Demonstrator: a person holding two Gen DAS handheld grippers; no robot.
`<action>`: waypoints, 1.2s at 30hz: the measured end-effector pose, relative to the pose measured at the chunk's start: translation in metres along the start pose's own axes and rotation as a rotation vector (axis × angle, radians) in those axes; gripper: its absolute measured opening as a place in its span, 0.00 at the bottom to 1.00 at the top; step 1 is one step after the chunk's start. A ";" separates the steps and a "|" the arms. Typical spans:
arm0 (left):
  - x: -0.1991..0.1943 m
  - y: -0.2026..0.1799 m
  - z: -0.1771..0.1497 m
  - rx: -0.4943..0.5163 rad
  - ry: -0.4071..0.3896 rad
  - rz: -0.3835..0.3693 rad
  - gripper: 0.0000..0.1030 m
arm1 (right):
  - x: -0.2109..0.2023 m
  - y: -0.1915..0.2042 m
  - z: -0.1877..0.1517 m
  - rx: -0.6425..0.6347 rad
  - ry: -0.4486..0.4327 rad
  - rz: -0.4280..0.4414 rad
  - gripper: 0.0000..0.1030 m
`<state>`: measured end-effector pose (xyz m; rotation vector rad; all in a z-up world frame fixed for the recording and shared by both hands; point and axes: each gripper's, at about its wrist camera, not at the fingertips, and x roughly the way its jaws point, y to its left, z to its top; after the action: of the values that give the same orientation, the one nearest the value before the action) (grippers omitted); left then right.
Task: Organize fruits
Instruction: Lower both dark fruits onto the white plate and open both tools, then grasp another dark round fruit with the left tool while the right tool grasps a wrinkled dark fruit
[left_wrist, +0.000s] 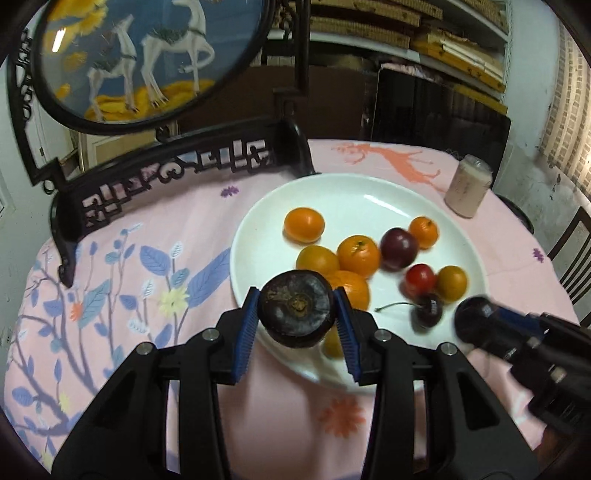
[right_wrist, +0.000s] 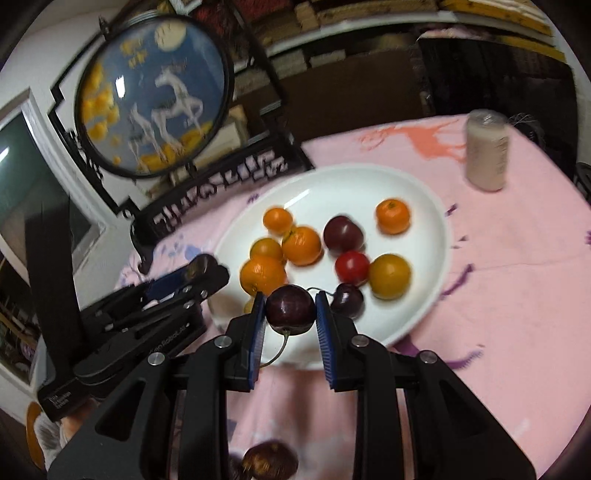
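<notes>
Pink surface (left_wrist: 147, 258) below; my left tongs (left_wrist: 297, 314) grasp a dark fruit (left_wrist: 295, 306), right tongs (right_wrist: 290, 314) grasp a cherry (right_wrist: 290, 304); next, I lower both onto the plate (left_wrist: 351, 199) ahead.

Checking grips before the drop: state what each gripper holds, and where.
Left gripper: dark round fruit, pinched across its sides. Right gripper: dark cherry, pinched across its body, stem hanging free.
</notes>
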<state>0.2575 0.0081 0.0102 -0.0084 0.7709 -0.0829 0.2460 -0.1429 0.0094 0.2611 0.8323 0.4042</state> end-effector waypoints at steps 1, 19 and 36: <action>0.004 0.002 0.001 -0.009 -0.004 -0.008 0.55 | 0.004 -0.001 0.000 -0.008 0.008 -0.022 0.27; -0.022 0.003 -0.001 -0.019 -0.047 0.014 0.74 | -0.045 -0.016 -0.010 0.036 -0.087 -0.032 0.53; -0.091 -0.020 -0.112 0.115 -0.051 0.108 0.96 | -0.108 -0.033 -0.079 0.089 -0.125 0.020 0.68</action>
<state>0.1130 -0.0021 -0.0058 0.1398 0.7132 -0.0240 0.1290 -0.2154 0.0165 0.3737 0.7263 0.3662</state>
